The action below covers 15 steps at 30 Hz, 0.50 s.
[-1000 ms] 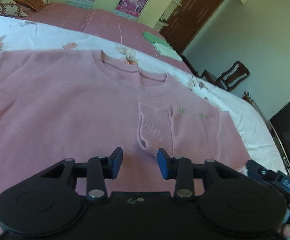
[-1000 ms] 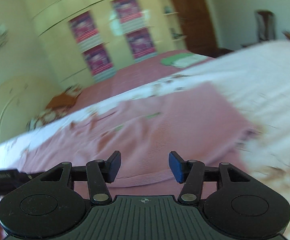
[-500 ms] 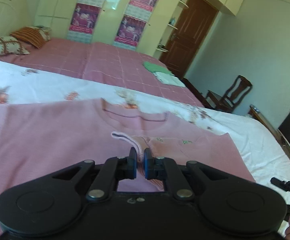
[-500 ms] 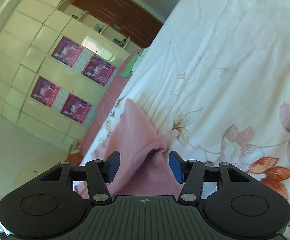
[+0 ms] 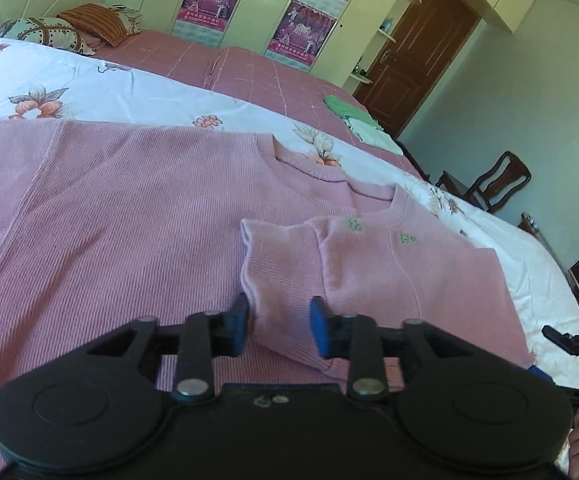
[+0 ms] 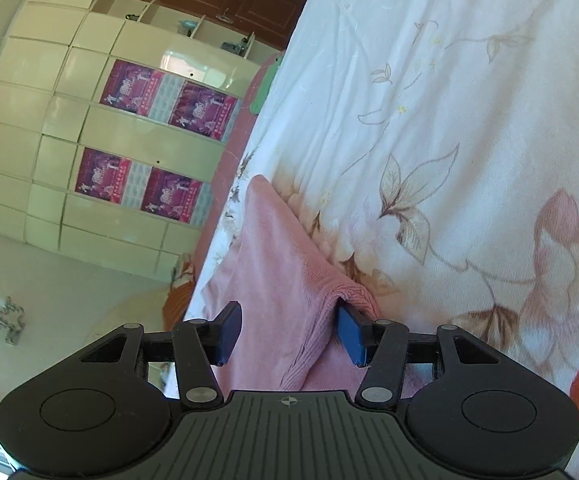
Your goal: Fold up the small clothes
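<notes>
A pink ribbed sweater [image 5: 129,216] lies flat on the floral bedsheet, neck hole away from me. Its right sleeve [image 5: 285,276] is folded in across the chest. My left gripper [image 5: 279,326] is open, its jaws either side of the sleeve's cuff end, not closed on it. In the right wrist view, my right gripper [image 6: 289,334] is open around a raised fold of the pink sweater [image 6: 273,264] at its edge; the right pad [image 6: 351,336] sits under the ribbed hem.
The white floral sheet [image 6: 449,140] covers the bed around the sweater. A pink bedspread [image 5: 257,76] with folded green and white clothes [image 5: 353,120] lies beyond. Pillows [image 5: 61,32] are far left. A wooden chair [image 5: 493,184] and wardrobe doors stand behind.
My left gripper was shut on the sleeve cuff half a second ago; now it is open and the sleeve lies on the chest. The right gripper moved closer onto the sweater's edge.
</notes>
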Each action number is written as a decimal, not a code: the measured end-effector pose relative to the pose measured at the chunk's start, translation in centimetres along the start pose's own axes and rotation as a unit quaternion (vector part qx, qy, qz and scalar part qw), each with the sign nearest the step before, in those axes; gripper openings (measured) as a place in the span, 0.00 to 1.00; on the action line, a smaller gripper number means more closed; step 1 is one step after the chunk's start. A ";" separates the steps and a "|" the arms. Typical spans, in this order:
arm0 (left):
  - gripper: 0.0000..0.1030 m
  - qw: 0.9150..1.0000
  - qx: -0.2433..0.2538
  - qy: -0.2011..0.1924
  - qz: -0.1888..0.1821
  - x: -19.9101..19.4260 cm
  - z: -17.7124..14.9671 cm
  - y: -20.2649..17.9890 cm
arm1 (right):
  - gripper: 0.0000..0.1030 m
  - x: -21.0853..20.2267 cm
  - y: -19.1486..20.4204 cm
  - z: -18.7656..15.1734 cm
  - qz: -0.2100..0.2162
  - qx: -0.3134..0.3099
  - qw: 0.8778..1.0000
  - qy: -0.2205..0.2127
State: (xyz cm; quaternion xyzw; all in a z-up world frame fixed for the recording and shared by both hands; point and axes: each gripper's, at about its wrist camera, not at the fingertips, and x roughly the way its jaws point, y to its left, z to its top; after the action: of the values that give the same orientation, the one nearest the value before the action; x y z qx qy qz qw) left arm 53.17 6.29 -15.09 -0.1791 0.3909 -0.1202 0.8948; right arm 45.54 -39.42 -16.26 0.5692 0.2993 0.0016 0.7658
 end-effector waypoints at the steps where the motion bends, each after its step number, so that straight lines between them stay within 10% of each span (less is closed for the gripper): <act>1: 0.43 1.000 -0.004 0.000 -0.004 0.2 0.1 0.1 | 0.52 0.2 0.0 0.1 -0.001 -0.003 1.000 0.001; 2: 0.42 1.000 -0.007 -0.001 -0.005 0.4 0.3 0.1 | 0.51 0.1 0.0 -0.2 -0.003 -0.009 1.000 0.000; 5: 0.05 1.000 0.003 0.007 -0.002 1.3 0.7 -0.4 | 0.06 0.1 0.5 -0.7 -0.026 -0.043 0.999 -0.004; 11: 0.06 1.000 0.020 -0.001 0.019 1.7 0.6 -1.5 | 0.03 -0.8 -0.6 -0.4 -0.033 -0.049 0.998 -0.015; 13: 0.16 1.000 0.008 -0.003 0.009 1.1 0.4 -0.3 | 0.03 -0.5 -0.4 -0.6 -0.044 -0.078 0.996 0.010; 15: 0.57 1.000 0.001 -0.023 0.013 0.1 0.5 0.6 | 0.08 -1.2 0.1 -0.6 -0.043 -0.098 0.994 0.027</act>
State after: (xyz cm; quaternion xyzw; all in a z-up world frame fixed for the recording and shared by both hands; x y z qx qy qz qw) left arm 53.65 6.85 -15.10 -0.1755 0.3726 -0.1048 0.9052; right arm 44.27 -39.25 -15.73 0.4779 0.3430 0.0132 0.8085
